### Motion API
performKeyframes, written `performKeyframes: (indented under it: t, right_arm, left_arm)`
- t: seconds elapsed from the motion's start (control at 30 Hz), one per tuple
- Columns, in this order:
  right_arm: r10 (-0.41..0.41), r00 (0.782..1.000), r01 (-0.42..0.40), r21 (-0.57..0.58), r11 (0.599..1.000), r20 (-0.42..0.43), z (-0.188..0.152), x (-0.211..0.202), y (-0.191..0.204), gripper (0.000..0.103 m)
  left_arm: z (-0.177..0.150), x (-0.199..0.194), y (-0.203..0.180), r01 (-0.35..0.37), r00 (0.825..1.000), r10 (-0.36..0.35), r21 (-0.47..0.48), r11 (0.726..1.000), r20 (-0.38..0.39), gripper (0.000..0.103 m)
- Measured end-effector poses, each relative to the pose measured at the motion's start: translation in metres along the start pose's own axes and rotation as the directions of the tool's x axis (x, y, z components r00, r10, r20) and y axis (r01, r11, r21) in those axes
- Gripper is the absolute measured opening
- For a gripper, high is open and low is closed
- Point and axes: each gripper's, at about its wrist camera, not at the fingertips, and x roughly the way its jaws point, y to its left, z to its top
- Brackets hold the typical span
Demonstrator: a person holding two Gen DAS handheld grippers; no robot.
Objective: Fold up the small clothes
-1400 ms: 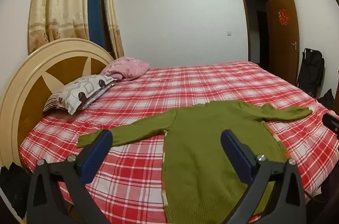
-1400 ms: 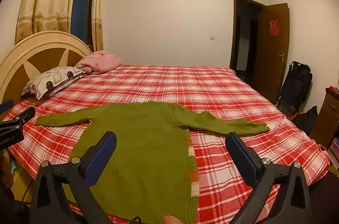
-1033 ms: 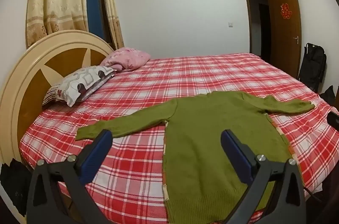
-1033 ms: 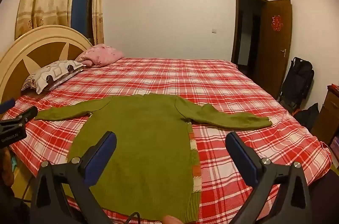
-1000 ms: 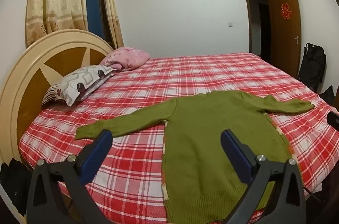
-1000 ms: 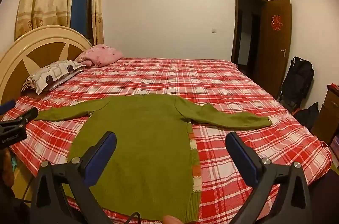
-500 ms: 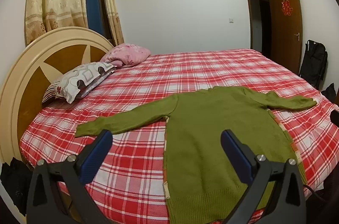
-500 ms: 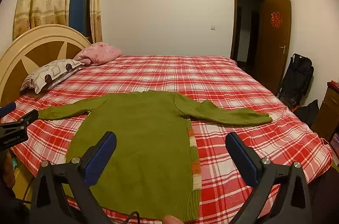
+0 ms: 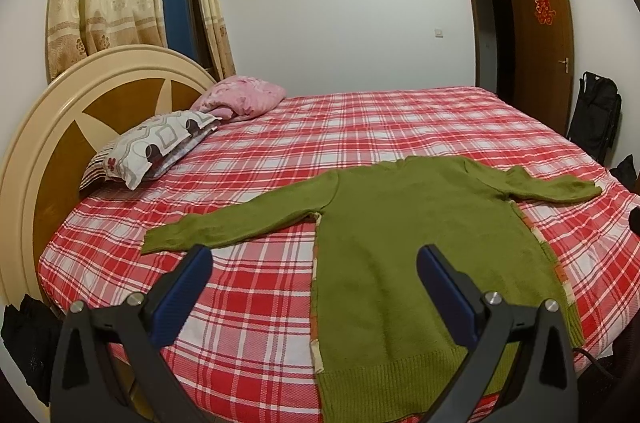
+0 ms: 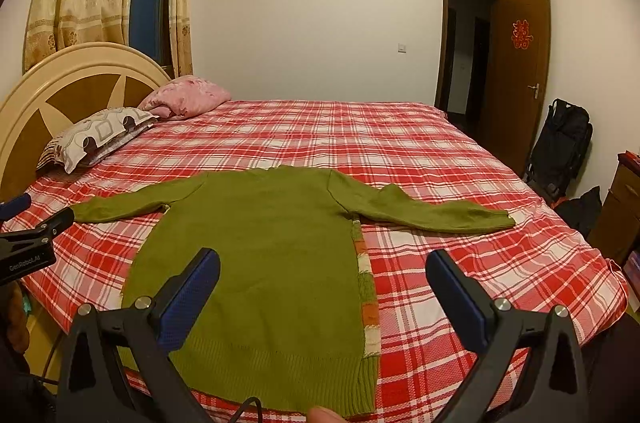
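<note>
- Red-checked bed (image 9: 360, 127) fills my view; the green sweater (image 10: 272, 255) lies flat on its near half, sleeves spread left and right.
- My left gripper (image 9: 312, 263) and right gripper (image 10: 322, 265) hover above the hem, fingers wide, holding nothing.
- No fold started, I judge; next I'd pinch a sleeve cuff.

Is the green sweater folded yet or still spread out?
Spread out. The green sweater lies flat on the bed with both sleeves stretched sideways, and no part is doubled over.
</note>
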Motion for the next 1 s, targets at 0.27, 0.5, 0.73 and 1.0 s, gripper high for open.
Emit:
performKeyframes:
  t: [0.27, 0.5, 0.73, 1.0]
  right_arm:
    - [-0.001, 1.0, 0.001, -0.001, 1.0, -0.003, -0.002, 0.001, 0.0, 0.102]
    - [0.002, 1.0, -0.002, 0.001, 1.0, -0.008, -0.003, 0.002, -0.001, 0.102]
    - [0.004, 1.0, -0.004, 0.001, 1.0, -0.014, -0.003, 0.004, -0.001, 0.102]
    - [0.007, 1.0, -0.007, 0.003, 1.0, -0.023, -0.004, 0.007, -0.001, 0.102]
  left_arm:
    - [-0.001, 0.003, 0.004, -0.002, 1.0, 0.002, -0.002, 1.0, -0.007, 0.103]
    - [-0.002, 0.005, 0.005, -0.005, 1.0, 0.005, -0.003, 1.0, -0.015, 0.103]
    - [-0.003, 0.009, 0.006, -0.007, 1.0, 0.007, -0.002, 1.0, -0.023, 0.103]
    - [-0.004, 0.013, 0.006, -0.01, 0.999, 0.01, 0.0, 1.0, -0.031, 0.103]
